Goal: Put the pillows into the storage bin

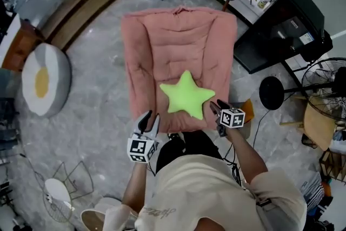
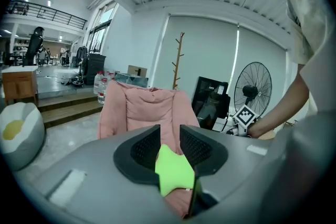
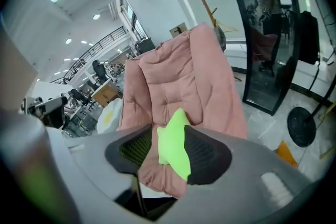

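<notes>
On the floor (image 1: 102, 116) below you in the head view, a pink cushion (image 1: 178, 46) lies flat with the green star pillow (image 1: 186, 96) on its near end. An egg pillow (image 1: 46, 79) sits well apart at left, also on the floor. Your left gripper (image 1: 150, 123) hovers at the cushion's near left corner, fingers spread, apart from the star. Your right gripper (image 1: 217, 112) is just beside the star's right arm; contact can't be told here. A fan (image 1: 324, 84) stands at right.

Left gripper view: left gripper (image 2: 169, 131) has its jaws apart with nothing pinched. The star pillow (image 2: 173, 170) shows through the gap, lying beyond on the pink cushion (image 2: 142, 107). Egg pillow (image 2: 16, 131) is at far left, fan (image 2: 252, 89) at right.

Right gripper view: right gripper (image 3: 169, 131) has its jaws spread wide. The star pillow (image 3: 173, 149) shows in the gap but the pads aren't pressing it. Pink cushion (image 3: 184, 81) lies behind, egg pillow (image 3: 110, 113) further back.
</notes>
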Demonstrator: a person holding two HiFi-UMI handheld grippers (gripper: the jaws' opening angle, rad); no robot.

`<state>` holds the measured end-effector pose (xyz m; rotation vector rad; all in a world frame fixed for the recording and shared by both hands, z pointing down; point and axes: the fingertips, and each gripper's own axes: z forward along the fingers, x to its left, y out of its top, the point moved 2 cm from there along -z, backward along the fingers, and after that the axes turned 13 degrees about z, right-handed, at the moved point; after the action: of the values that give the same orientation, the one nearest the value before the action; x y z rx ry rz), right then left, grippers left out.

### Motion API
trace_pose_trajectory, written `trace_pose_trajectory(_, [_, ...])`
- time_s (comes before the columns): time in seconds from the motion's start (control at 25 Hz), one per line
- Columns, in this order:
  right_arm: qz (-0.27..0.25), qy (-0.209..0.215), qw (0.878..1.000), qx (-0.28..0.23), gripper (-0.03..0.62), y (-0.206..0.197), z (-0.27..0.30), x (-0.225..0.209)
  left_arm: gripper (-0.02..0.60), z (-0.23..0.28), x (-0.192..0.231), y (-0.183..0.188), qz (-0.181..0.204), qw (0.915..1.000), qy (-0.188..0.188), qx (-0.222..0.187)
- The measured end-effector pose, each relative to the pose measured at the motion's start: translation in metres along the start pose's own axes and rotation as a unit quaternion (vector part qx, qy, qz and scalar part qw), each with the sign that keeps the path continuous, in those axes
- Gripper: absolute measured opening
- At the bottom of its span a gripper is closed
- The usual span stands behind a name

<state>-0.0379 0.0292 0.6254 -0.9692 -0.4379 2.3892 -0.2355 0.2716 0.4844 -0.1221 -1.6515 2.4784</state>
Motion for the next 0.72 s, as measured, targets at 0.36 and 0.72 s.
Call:
trace_pose_trajectory(0.36, [0.006,0.034,0.997,0.070,0.219,0.031,0.138,-0.005,0.133,0.040,0.017,-0.001,-0.027,0.9979,0.032,0.048])
trace_pose_trajectory(0.72, [0.049,0.015,0.990,0.134,0.233,0.042,0.231,-0.025,0.141,0.091,0.029,0.000,-0.055,0.9948,0.041,0.075])
